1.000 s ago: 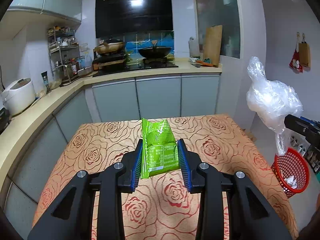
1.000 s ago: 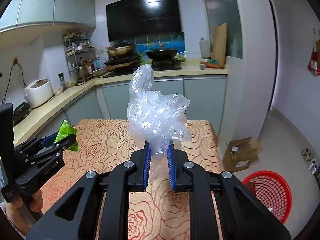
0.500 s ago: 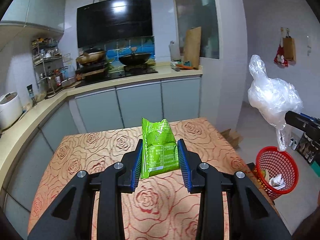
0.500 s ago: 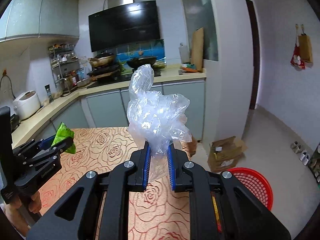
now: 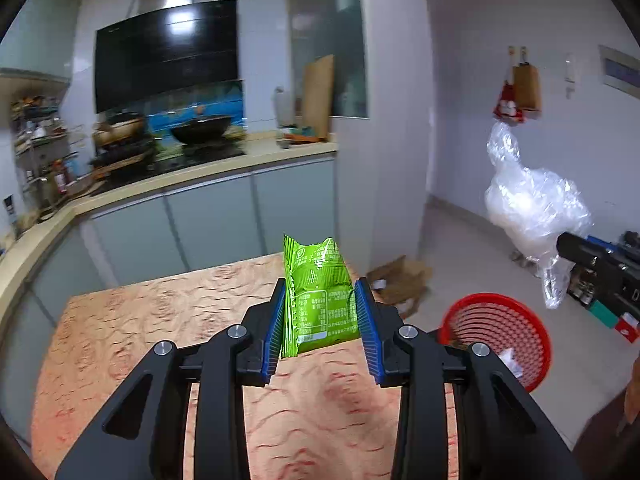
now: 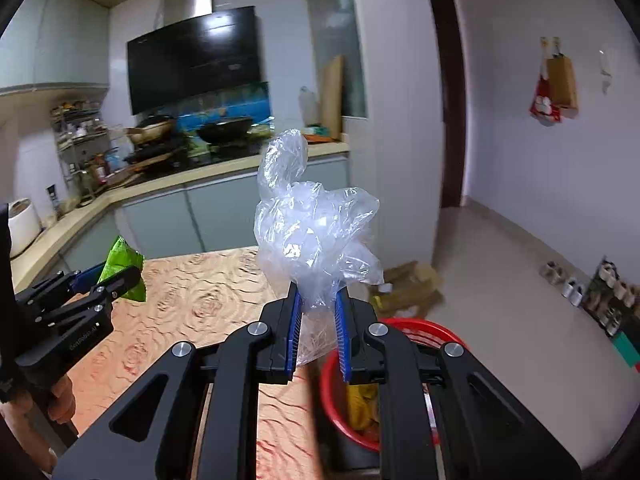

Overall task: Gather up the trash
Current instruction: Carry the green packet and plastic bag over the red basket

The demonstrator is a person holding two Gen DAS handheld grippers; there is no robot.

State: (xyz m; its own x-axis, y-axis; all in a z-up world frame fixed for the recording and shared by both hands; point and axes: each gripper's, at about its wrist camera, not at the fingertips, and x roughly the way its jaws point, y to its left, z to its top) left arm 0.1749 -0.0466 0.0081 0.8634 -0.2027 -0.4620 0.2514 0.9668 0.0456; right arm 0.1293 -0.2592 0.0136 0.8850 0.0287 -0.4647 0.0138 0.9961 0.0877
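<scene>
Kitchen cabinets, a stove with a dark wok [image 5: 201, 127] and a black range hood [image 5: 166, 50] fill the background, blurred in both views. Below them lies the rose-patterned counter [image 5: 132, 328]. Left tool [image 5: 320, 322] is closed on a green snack packet [image 5: 318, 294], held upright above the counter. Right tool [image 6: 318, 330] pinches a crumpled clear plastic bag [image 6: 314, 232] by its lower end, the bulk standing above the blue pads. On the floor beside the counter sits a red basket [image 5: 504, 328]; in the right wrist view the tool's arms cut off most of it, and its yellowish contents are hard to make out. A flattened cardboard box [image 6: 408, 286] lies nearby.
</scene>
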